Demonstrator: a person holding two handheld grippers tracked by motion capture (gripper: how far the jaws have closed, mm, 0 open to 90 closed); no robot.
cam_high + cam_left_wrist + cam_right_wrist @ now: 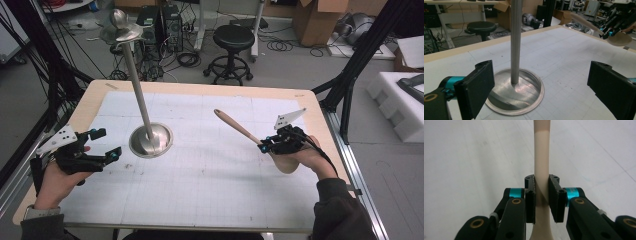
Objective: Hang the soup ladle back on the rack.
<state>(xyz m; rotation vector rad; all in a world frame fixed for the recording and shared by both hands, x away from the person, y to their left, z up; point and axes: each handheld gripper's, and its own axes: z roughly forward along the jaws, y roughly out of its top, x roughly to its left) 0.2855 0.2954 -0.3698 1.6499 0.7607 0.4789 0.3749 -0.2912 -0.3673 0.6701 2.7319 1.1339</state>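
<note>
A metal stand rises from a round dished base [150, 141] on the white gridded mat, its pole [138, 90] leaning up to a cap with a knob [120, 25]. My left gripper [105, 145] is open at the table's left, jaws wide apart, facing the base [515, 92] and pole [515, 40]. A wooden spoon [239, 127] is held above the mat at the right, handle pointing up and to the left, bowl by the person's hand. My right gripper [263, 145] is shut on the spoon's handle [541, 170], the pads [555, 200] pressing both sides.
The mat [210, 165] covers most of the wooden table [95, 92]. Beyond the far edge stand a black stool [233, 45], computer cases and cables on the floor. White foam blocks [400, 100] lie off to the right, behind a black frame leg.
</note>
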